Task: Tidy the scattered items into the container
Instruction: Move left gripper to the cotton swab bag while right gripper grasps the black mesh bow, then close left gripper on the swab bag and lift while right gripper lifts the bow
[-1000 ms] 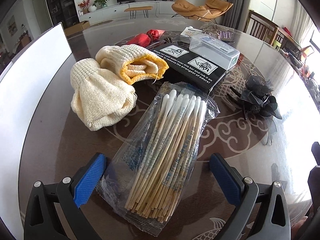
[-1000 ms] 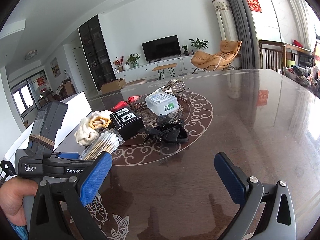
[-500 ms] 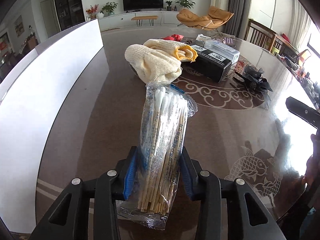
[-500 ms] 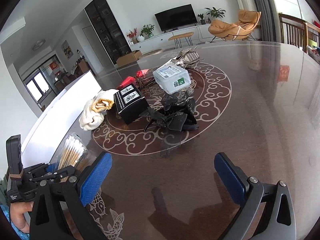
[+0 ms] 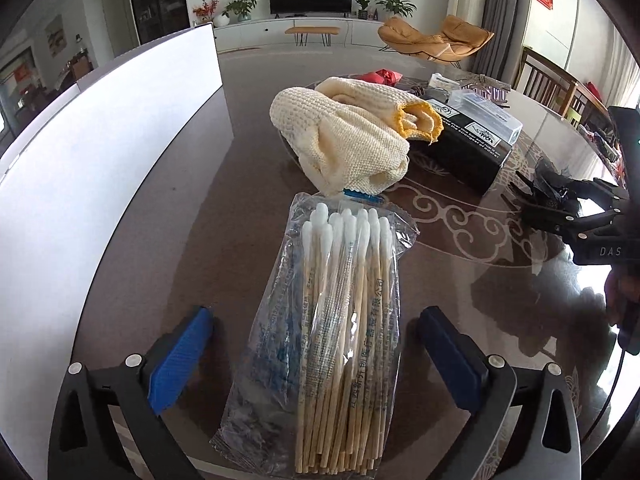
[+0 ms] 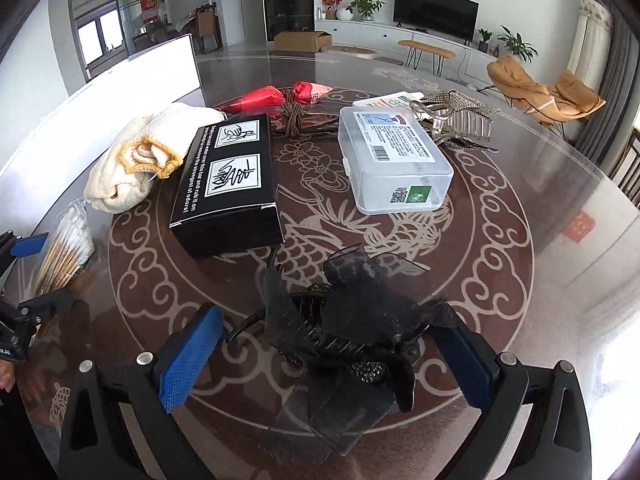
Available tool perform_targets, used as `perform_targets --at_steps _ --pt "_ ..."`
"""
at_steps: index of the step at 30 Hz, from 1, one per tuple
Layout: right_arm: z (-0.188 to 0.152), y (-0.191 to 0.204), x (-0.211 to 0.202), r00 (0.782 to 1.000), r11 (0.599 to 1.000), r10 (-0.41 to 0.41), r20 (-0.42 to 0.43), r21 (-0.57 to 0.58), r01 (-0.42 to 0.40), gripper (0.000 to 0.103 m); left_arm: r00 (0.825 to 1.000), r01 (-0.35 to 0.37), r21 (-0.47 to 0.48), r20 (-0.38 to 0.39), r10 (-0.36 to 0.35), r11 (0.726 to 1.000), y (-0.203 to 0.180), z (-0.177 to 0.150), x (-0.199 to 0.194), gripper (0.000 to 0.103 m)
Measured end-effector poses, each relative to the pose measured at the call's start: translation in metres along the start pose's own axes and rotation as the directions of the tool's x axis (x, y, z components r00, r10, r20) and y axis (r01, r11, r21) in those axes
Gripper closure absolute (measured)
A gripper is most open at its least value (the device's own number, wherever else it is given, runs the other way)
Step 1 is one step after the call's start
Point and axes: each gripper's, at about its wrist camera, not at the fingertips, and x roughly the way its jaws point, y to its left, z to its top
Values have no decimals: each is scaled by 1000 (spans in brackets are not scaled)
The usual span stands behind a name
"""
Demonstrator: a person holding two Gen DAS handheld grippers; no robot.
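Glass table (image 5: 240,184), swab pack (image 5: 332,340) between opening left claw (image 5: 316,356)

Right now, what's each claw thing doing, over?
Left gripper opening, cotton swab pack loose between its jaws. Right gripper closing around black hair bow, not yet gripped. Nothing in the way.

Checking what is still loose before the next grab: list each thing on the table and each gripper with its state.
Left gripper: jaws opening, swab pack between, unpressed.
Swab pack: sealed, flat on table.
Right gripper: jaws closing around hair bow, no contact yet.
Hair bow: lying on table.
Towel: rolled.
Black box: closed.
Clear box: lid shut.
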Motion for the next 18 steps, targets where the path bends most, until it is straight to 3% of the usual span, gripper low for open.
perform_targets --at_steps 2,3,7,15,17,18 --pt "1 -1 -6 998 999 42 37 17 -43 22 1000 -2 -3 2 2 1000 1 1 1 0" --pt "1 -2 -7 997 998 64 42 28 -65 22 1000 -4 -5 4 4 1000 1 1 1 0" --pt "-12 15 -19 996 997 80 44 15 -81 22 1000 -1 -4 7 1 1000 1 1 2 0" --pt "-44 47 -37 1000 1000 0 27 -15 1 21 1000 -3 -6 7 3 1000 1 4 5 0" --pt "-44 44 -37 1000 1000 0 24 -9 0 18 1000 -3 -5 9 3 1000 1 5 5 0" --pt "-44 43 -36 1000 1000 -1 19 -1 1 11 1000 -2 -5 10 2 1000 0 4 5 0"
